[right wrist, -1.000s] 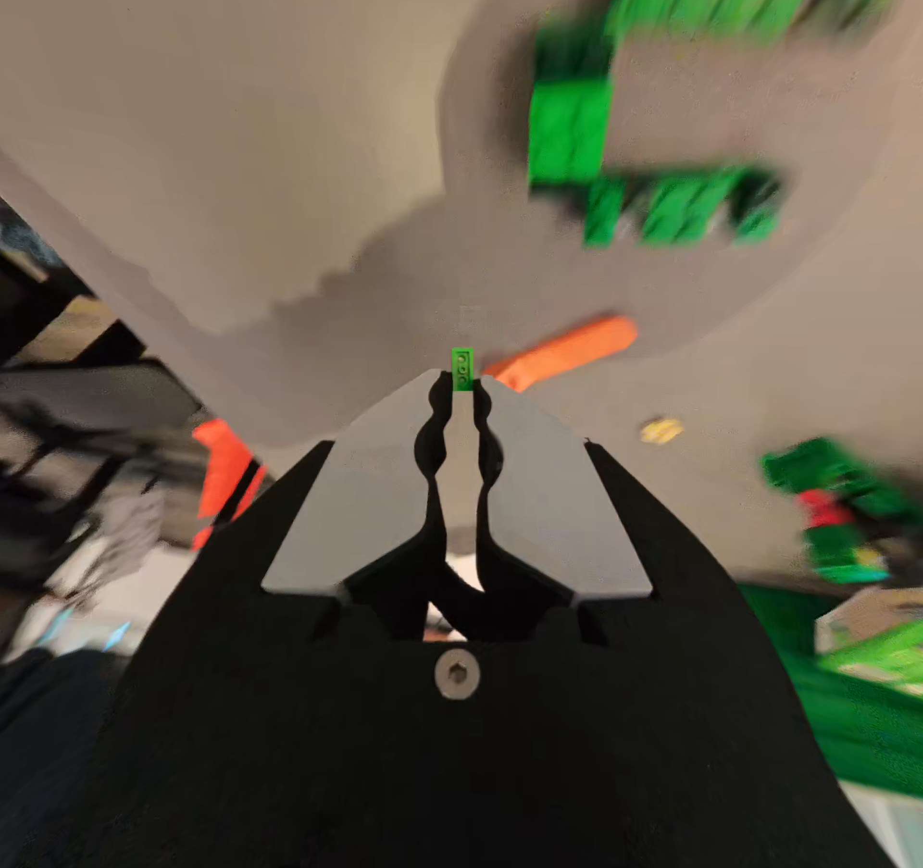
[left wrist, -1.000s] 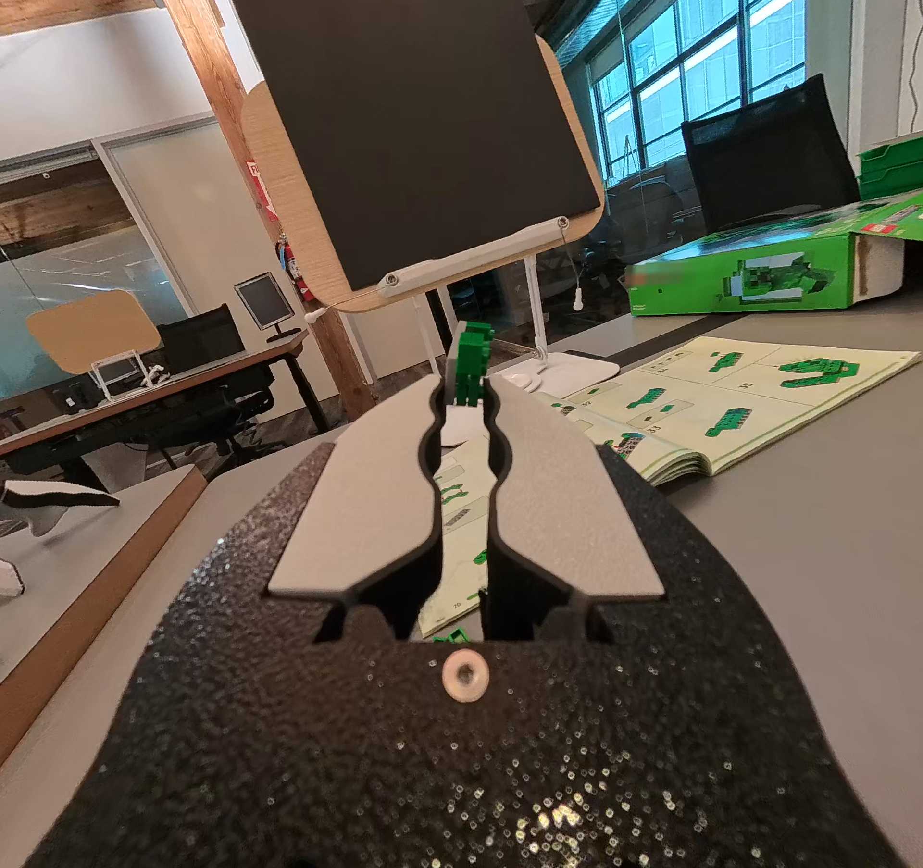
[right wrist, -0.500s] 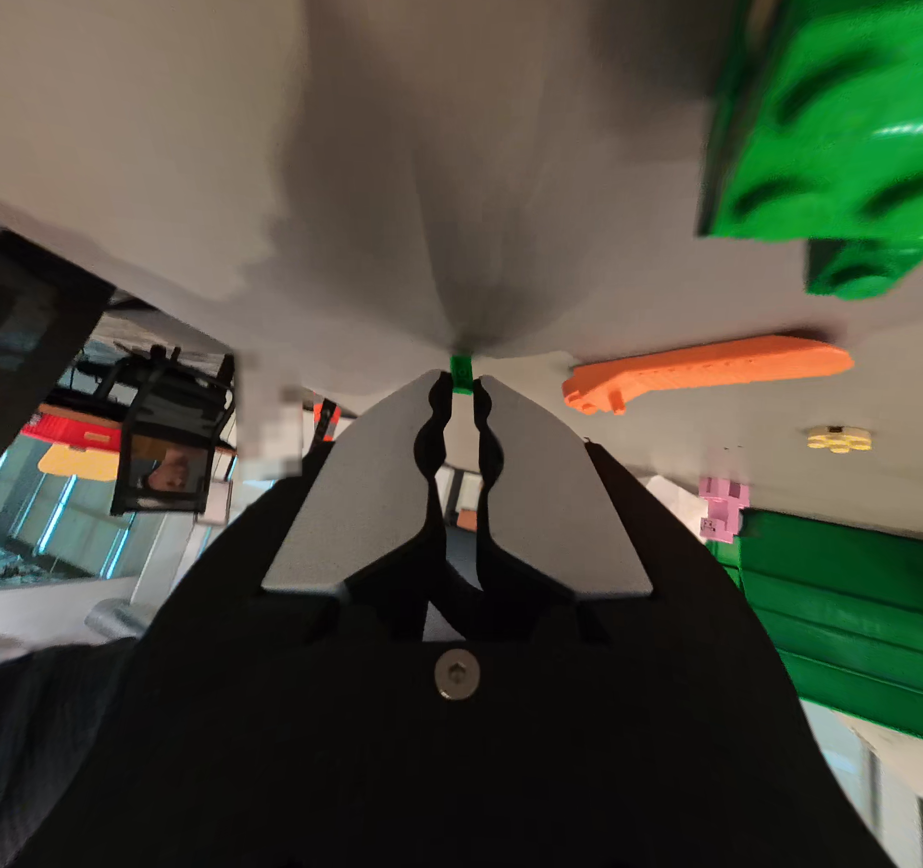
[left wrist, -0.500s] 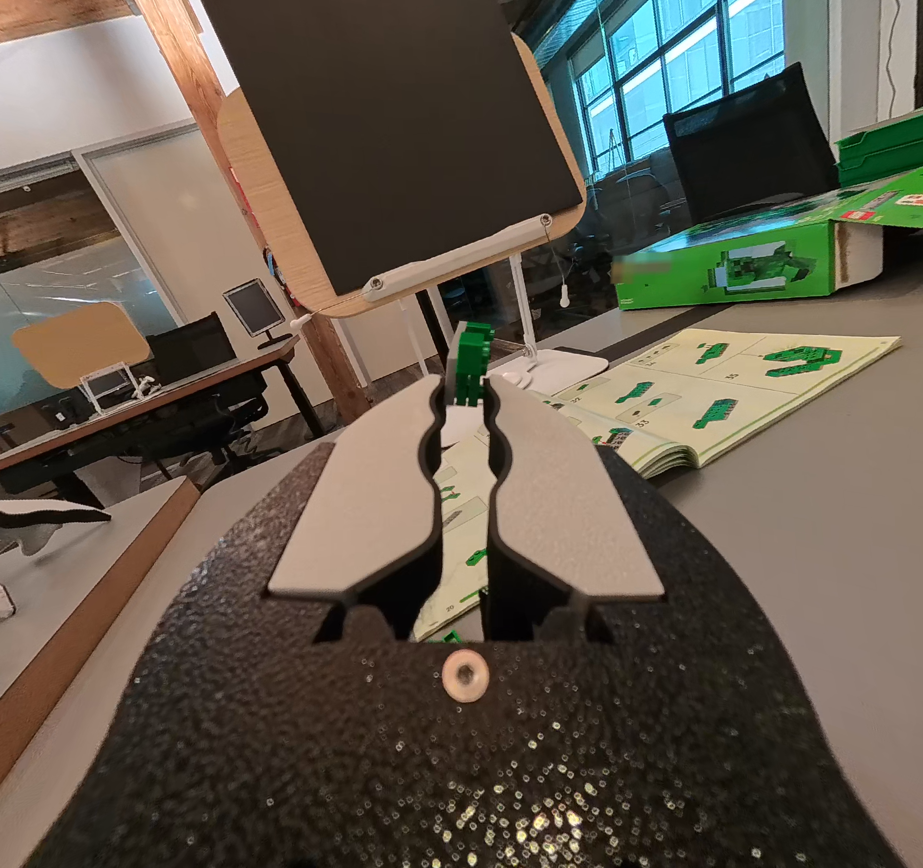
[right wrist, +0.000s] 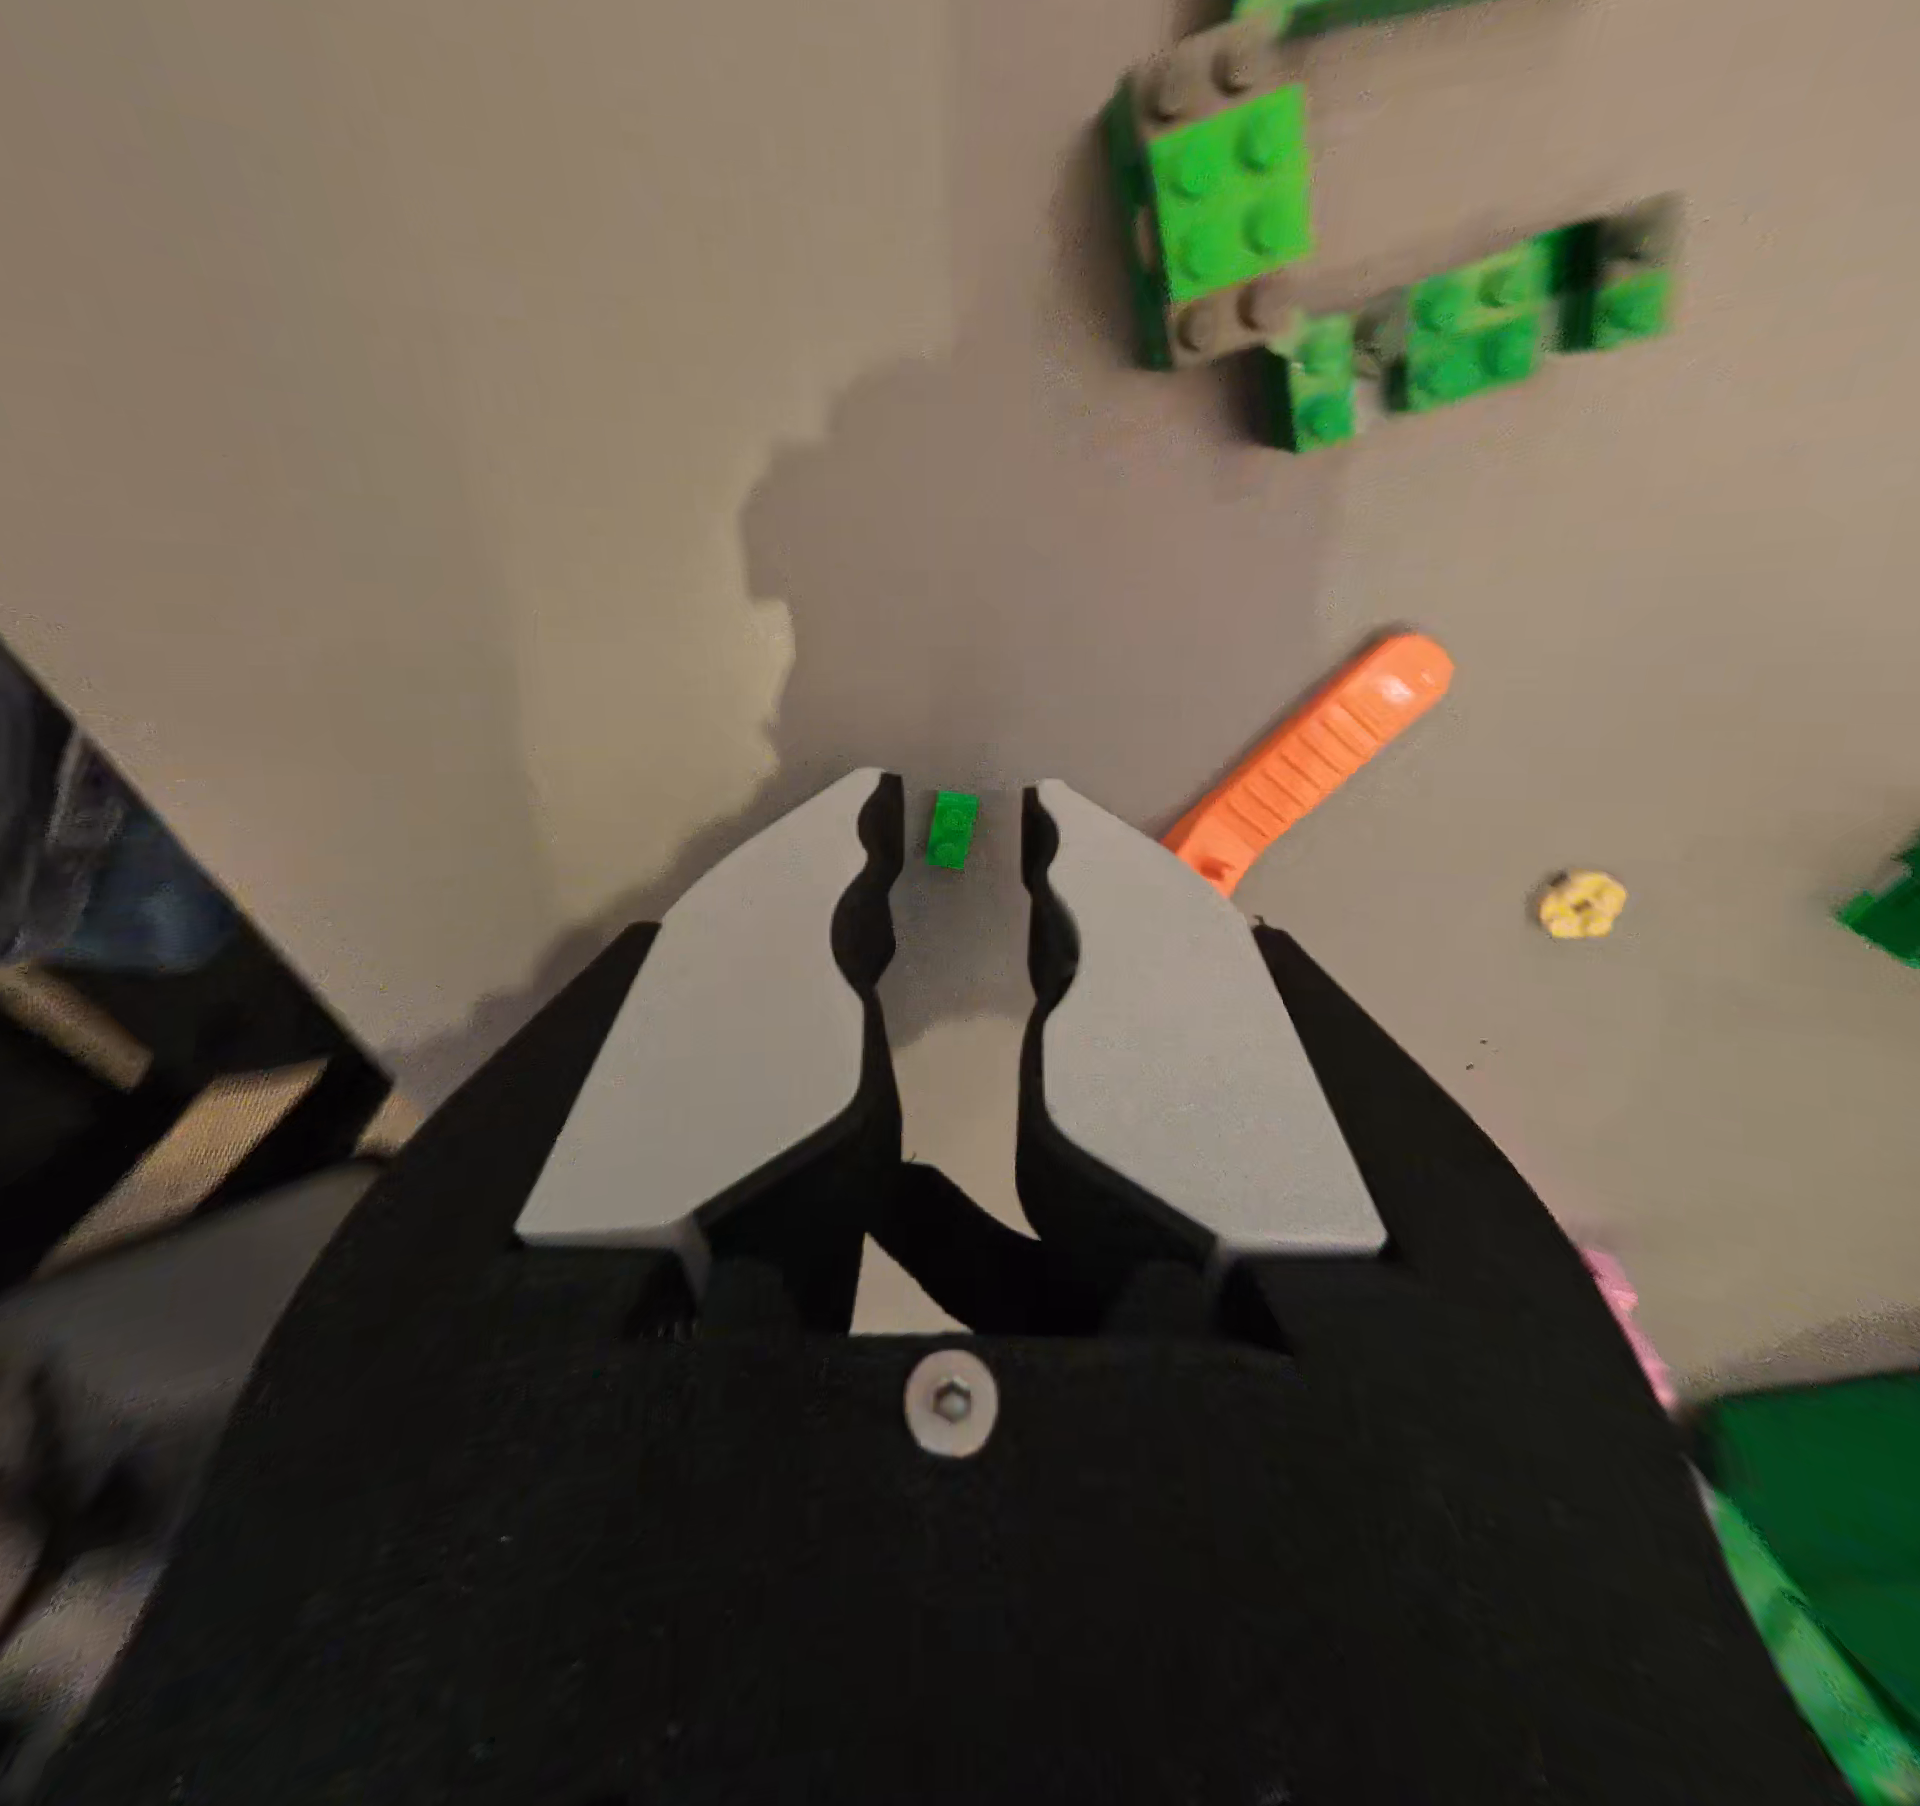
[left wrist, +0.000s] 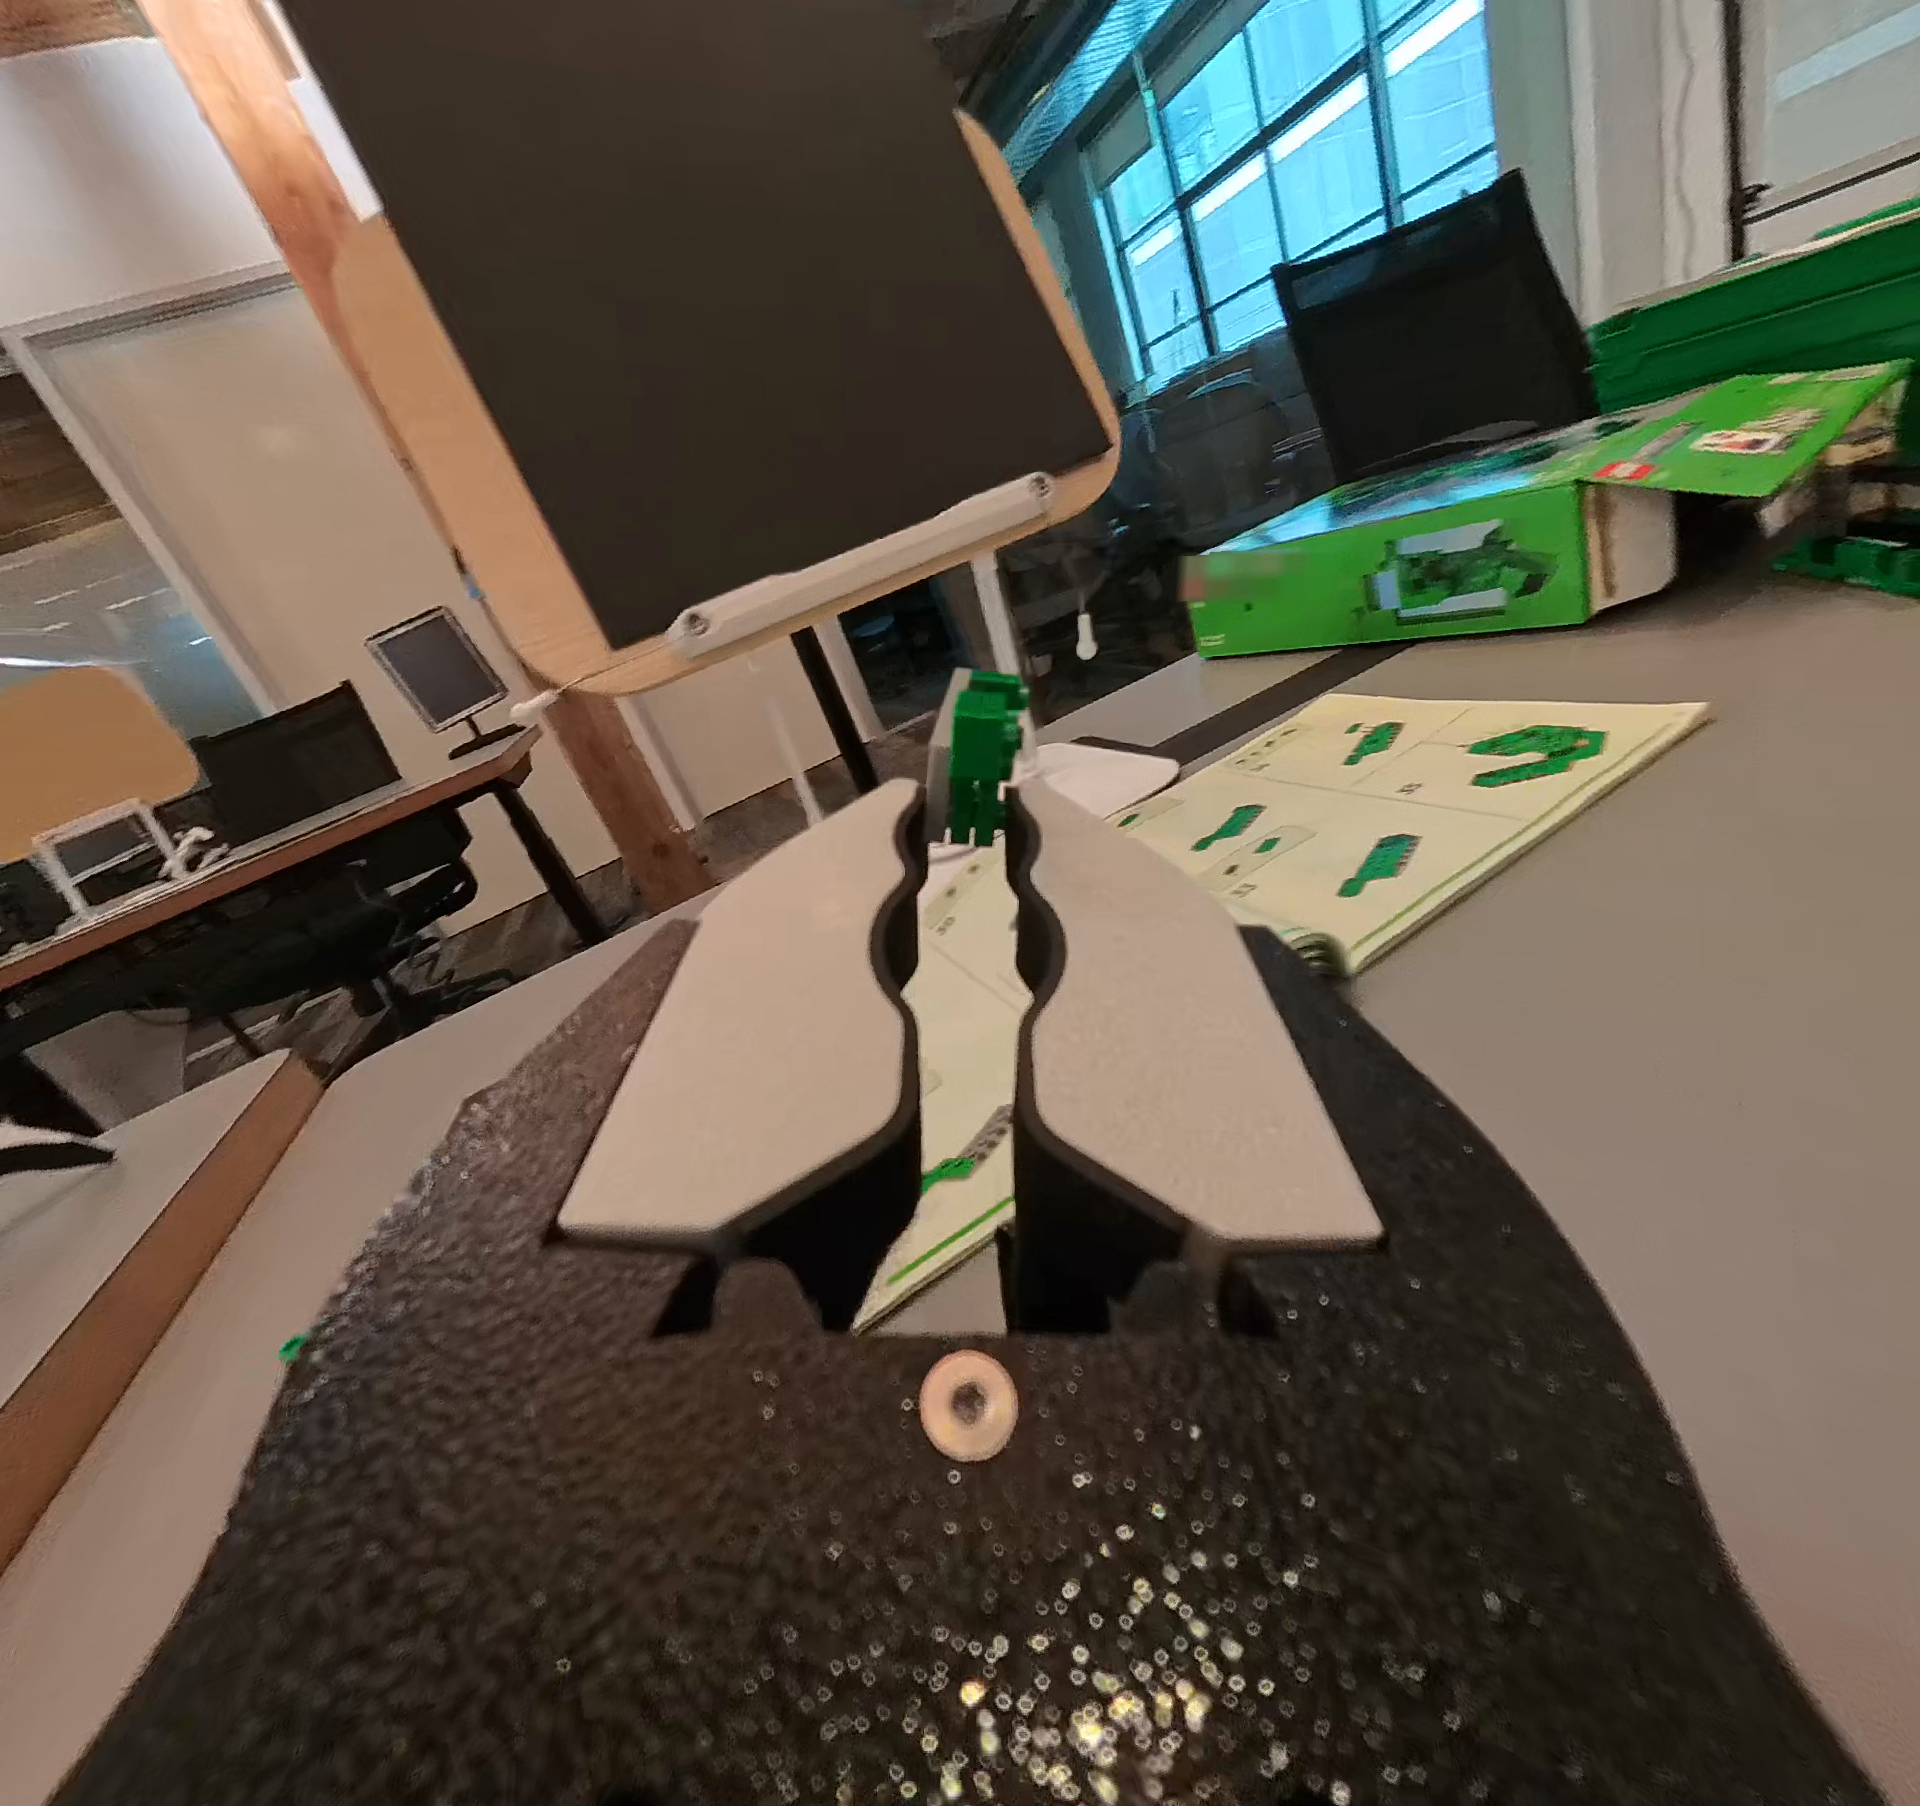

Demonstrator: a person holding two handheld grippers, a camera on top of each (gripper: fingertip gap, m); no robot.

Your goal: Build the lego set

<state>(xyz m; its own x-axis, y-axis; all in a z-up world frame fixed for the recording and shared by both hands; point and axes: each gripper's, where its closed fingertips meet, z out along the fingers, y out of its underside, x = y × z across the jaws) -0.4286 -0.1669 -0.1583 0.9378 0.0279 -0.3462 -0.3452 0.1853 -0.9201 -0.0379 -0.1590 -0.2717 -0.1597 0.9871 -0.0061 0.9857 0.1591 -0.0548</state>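
Observation:
My left gripper is shut on a small green and grey lego assembly, which it holds upright above the grey table, over the open instruction booklet. My right gripper is open and points down at the table. A tiny green two-stud plate lies loose on the table between its fingertips, touching neither. A larger green and grey lego build lies on the table farther ahead to the right.
An orange brick separator lies just right of the right gripper, with a small yellow piece beyond it. A green set box and a dark board on a stand are behind the booklet. The table edge runs at the left.
The right gripper has opened and let go of the tiny green plate, which now lies on the table. The left gripper still holds its assembly and has shifted slightly.

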